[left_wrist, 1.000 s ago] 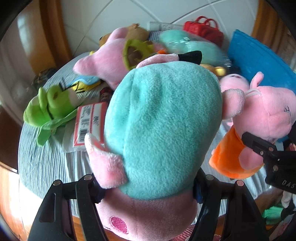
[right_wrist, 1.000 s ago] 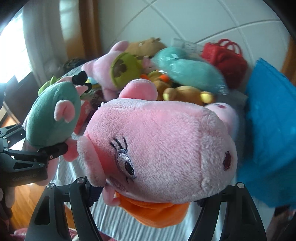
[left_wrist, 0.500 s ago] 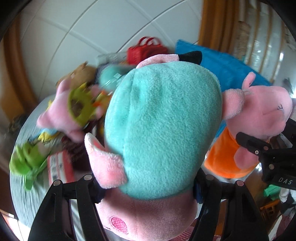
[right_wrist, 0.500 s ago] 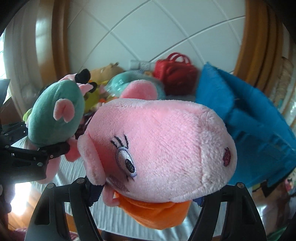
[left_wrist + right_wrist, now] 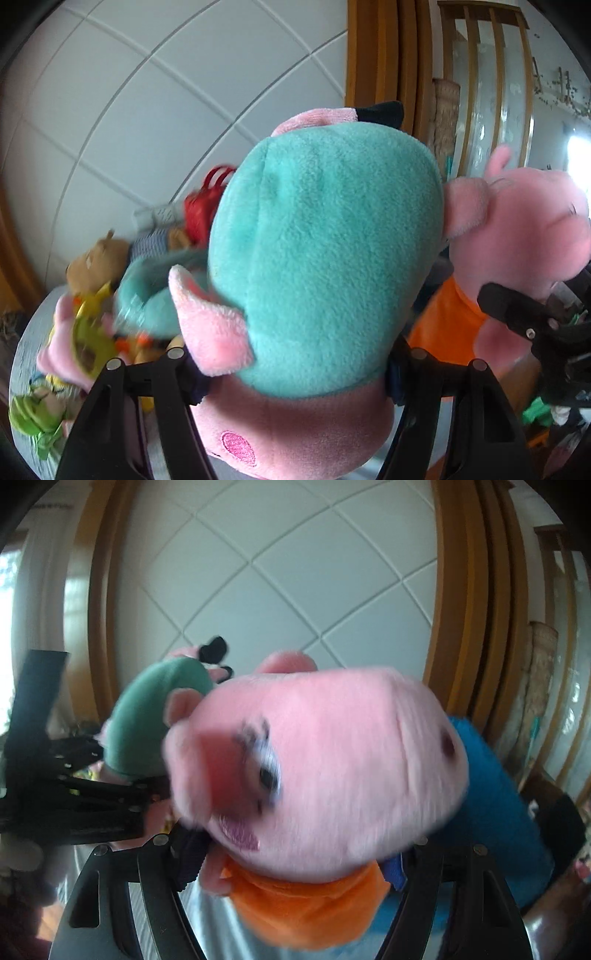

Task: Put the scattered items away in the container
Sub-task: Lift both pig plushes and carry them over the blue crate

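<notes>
Both toys are lifted clear of the clutter, presumably for carrying to the container. The left gripper (image 5: 295, 369) is clamped on the teal-bodied pig plush (image 5: 325, 258), which fills the frame centre between the black fingers (image 5: 173, 398). The right gripper (image 5: 295, 853) is clamped on the orange-dressed pig plush (image 5: 317, 771), its head filling the centre, blurred. Each plush sits directly ahead of its gripper, squeezed at its lower part. Remaining toys (image 5: 92, 332) lie on the striped surface (image 5: 26, 343) at lower left; the blue fabric container (image 5: 495, 794) shows at right, behind the pig's head.
</notes>
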A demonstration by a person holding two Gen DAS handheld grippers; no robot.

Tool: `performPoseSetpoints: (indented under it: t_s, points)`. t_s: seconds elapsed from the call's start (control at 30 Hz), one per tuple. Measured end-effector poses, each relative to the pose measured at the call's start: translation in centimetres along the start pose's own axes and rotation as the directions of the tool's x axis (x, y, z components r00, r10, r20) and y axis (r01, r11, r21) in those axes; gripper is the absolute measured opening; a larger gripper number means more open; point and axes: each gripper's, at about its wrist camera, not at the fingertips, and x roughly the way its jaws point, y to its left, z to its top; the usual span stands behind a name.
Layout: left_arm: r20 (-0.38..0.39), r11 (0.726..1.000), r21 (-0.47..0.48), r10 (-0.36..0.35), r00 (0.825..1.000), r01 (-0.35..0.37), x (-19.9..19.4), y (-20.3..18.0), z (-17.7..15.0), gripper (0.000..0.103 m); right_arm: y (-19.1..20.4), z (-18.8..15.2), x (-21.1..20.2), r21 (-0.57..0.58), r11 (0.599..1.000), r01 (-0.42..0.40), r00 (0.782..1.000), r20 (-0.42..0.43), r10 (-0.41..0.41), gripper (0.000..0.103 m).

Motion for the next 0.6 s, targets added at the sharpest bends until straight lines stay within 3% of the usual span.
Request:
performPoseSetpoints:
  t_s: [0.17, 0.3, 0.43, 0.6]
  points:
    - [0.012, 0.999, 0.044, -0.017, 1.0, 0.017, 3.3, -6.8, 5.2, 0.069, -10.1, 2.4, -0.4, 0.077, 0.997, 0.025, 0.997, 0.074, -0.031, 0.076]
    - [-0.038, 0.997, 0.054, -0.053, 0.998, 0.055, 8.4, -10.8, 7.5, 0.069, -16.0, 2.0, 2.1, 0.113, 0.99, 0.089, 0.994, 0.045, -0.095, 0.076]
    - [-0.146, 0.994, 0.067, -0.071, 0.987, 0.081, 13.5, -13.1, 7.5, 0.069, -20.2, 1.2, 5.8, 0.154, 0.979, 0.131, 0.991, -0.03, -0.128, 0.076]
    - [-0.293, 0.989, 0.103, -0.075, 0.953, 0.11, 19.5, -15.1, 6.0, 0.069, -22.7, -0.4, 9.5, 0.112, 0.973, 0.2, 0.966, -0.189, -0.177, 0.076]
